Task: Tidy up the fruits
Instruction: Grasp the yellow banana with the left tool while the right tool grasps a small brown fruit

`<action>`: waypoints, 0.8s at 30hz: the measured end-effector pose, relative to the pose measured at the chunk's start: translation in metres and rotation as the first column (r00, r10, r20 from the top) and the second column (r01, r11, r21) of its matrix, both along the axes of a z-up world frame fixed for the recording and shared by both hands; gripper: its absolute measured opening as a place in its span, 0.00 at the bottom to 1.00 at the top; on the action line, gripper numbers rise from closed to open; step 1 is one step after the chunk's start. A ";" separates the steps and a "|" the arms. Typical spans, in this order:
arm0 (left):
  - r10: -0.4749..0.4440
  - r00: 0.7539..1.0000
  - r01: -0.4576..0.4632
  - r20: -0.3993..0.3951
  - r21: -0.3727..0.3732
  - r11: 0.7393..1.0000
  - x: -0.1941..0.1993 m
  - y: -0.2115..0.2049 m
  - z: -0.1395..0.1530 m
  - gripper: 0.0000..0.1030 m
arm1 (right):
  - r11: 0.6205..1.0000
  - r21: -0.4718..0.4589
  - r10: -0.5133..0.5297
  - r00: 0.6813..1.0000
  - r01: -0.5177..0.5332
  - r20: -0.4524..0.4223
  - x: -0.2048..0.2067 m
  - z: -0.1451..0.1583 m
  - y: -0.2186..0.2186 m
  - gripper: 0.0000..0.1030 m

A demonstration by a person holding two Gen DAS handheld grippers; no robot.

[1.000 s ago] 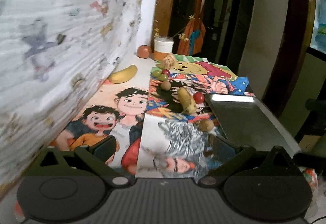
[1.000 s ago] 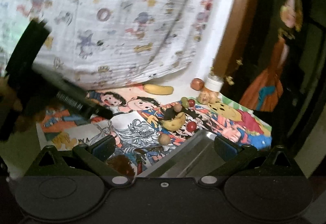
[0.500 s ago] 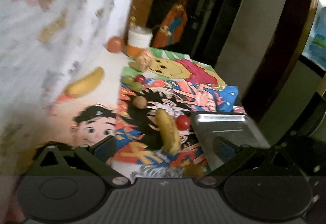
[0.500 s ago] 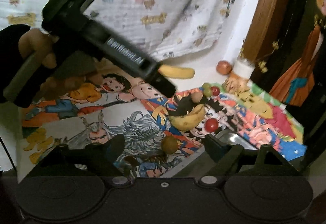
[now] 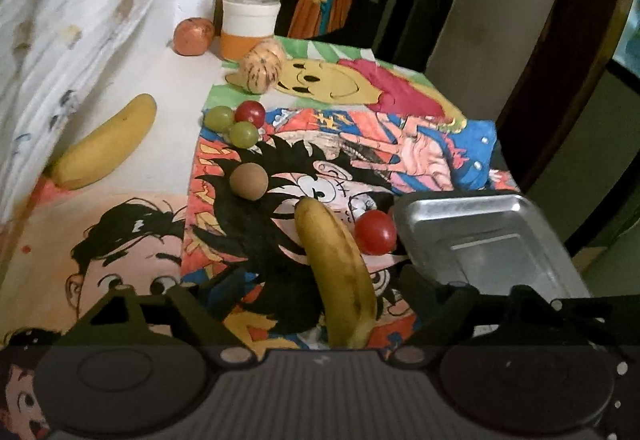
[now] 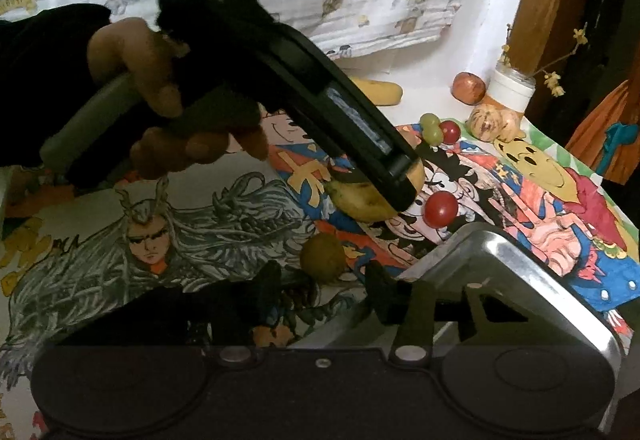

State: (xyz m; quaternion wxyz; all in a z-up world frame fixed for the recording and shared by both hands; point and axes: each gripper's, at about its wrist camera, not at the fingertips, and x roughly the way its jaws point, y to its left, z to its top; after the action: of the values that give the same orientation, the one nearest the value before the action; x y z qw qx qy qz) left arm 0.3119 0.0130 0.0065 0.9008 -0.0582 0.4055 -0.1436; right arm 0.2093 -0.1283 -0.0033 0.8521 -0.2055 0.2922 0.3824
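Note:
A yellow banana [image 5: 340, 272] lies on the cartoon-print cloth between the open fingers of my left gripper [image 5: 320, 288], not pinched. A red tomato [image 5: 375, 232] sits beside it, next to the metal tray [image 5: 480, 208]. In the right wrist view the left gripper [image 6: 400, 180] covers that banana [image 6: 360, 200]. My right gripper [image 6: 320, 280] is open and empty, with a small brown fruit [image 6: 322, 256] just ahead of it and the tray [image 6: 520, 264] under its right finger.
A second banana [image 5: 104, 148] lies by the wall cloth. Grapes [image 5: 232, 124], a brown ball fruit [image 5: 248, 180], a striped pale fruit [image 5: 260, 68], a reddish-orange fruit [image 5: 193, 36] and a white-orange jar [image 5: 248, 24] stand further back. The table's right edge drops off.
My left gripper has moved forward and down over the middle banana, so it now lies between the fingers. My right gripper has moved closer to the small brown fruit and the tray.

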 end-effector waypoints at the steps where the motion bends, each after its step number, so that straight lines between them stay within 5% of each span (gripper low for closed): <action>1: -0.002 1.000 0.002 -0.007 0.009 1.000 0.003 -0.002 -0.002 0.81 | 1.000 0.003 0.004 1.000 -0.004 -0.003 0.001 -0.001 0.000 0.42; 12: -0.012 0.999 0.012 -0.033 -0.005 1.000 0.012 -0.002 -0.004 0.57 | 1.000 0.029 -0.001 1.000 0.002 -0.023 0.009 -0.003 0.004 0.29; 24: -0.028 0.998 0.033 -0.052 0.095 0.995 0.015 -0.024 -0.003 0.56 | 0.999 0.047 -0.017 0.999 0.019 -0.031 0.009 -0.004 0.002 0.28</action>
State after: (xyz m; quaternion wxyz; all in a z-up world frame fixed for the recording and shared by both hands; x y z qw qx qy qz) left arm 0.3273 -0.0106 0.0039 0.8899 -0.0126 0.4353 -0.1362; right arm 0.2185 -0.1259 -0.0072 0.8556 -0.1766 0.2979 0.3848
